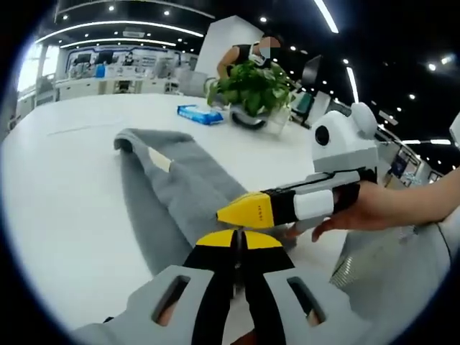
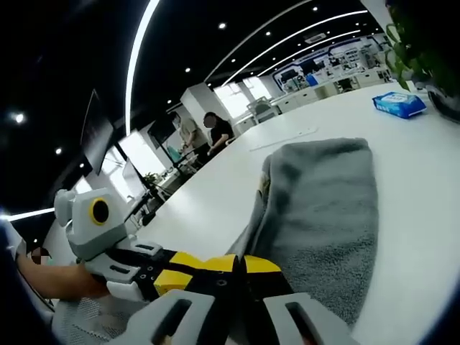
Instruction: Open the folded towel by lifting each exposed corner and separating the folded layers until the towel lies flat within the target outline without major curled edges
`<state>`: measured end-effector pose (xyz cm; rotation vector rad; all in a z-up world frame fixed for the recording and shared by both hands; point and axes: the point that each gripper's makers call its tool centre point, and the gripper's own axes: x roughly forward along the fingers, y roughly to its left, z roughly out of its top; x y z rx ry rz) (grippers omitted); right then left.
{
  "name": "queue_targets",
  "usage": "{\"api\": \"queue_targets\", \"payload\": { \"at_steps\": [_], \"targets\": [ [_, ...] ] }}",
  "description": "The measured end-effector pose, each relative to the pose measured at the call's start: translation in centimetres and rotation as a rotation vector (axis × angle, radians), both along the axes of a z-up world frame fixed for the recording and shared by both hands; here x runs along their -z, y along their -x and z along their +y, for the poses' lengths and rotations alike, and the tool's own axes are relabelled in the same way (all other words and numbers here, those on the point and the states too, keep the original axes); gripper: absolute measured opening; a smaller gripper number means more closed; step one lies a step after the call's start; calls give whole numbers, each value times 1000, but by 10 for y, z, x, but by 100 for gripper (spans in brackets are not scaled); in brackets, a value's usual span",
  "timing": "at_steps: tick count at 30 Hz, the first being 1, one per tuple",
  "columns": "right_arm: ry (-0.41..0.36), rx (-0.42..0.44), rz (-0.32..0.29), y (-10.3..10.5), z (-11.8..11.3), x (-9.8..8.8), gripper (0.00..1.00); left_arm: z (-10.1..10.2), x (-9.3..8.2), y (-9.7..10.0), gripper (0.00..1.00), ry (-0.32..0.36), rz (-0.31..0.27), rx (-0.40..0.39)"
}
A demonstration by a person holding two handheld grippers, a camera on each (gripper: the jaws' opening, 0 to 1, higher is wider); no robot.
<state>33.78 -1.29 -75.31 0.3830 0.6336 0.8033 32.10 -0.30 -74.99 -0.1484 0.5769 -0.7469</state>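
Note:
A grey folded towel point(image 1: 172, 180) lies on the white table point(image 1: 65, 187) and runs away from me; a small tag shows near its far end. My left gripper point(image 1: 237, 241) is shut, its yellow tips pinched on the towel's near end. The right gripper point(image 1: 248, 210), held by a hand point(image 1: 374, 208), comes in from the right and is shut on the same near end just beyond. In the right gripper view the towel point(image 2: 323, 201) narrows down to my right gripper point(image 2: 244, 264), with the left gripper point(image 2: 180, 279) beside it on the left.
A potted plant point(image 1: 251, 90) and a blue packet point(image 1: 201, 113) stand past the towel's far end. The packet point(image 2: 399, 104) lies at the upper right in the right gripper view. People stand at desks in the background. A thin line point(image 1: 79, 129) marks the table on the left.

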Motion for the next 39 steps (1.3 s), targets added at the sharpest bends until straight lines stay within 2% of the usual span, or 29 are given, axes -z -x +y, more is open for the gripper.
{"api": "queue_targets", "payload": {
  "at_steps": [1,5,6,7,10,13,15,16,20,29,30,32,39],
  "targets": [
    [1,2,-1,0,-1,0,0,8,5,-4,3,-28,3,-32],
    [17,9,3,-1,-3,2,0,19,15,-7,4,-75,29,-78],
    [27,13,-3,-2,-5,3,0,24,19,-7,4,-107,31,-91],
    [31,15,-4,-2,-6,2,0,32,25,-8,4,-168,26,-108],
    [34,48,-8,-6,-15,0,0,44,39,-4,4,-280,60,-113],
    [48,89,2,-13,-29,1,0,42,46,-2,4,-302,75,-99],
    [43,112,5,-16,-37,-1,0,44,52,1,4,-346,82,-81],
    [44,120,4,-17,-39,-2,0,43,50,-1,4,-342,62,-79],
    [59,153,-8,-21,-51,-5,0,44,51,0,4,-343,63,-82],
    [84,249,4,-27,-87,-6,0,45,52,0,4,-301,79,-105],
    [92,255,1,-27,-92,-7,0,45,52,0,4,-303,76,-104],
    [166,258,-29,-27,-103,-6,0,46,52,-1,4,-301,75,-105],
    [175,288,-32,-27,-121,-10,0,46,52,0,4,-285,85,-115]
  ]
}}
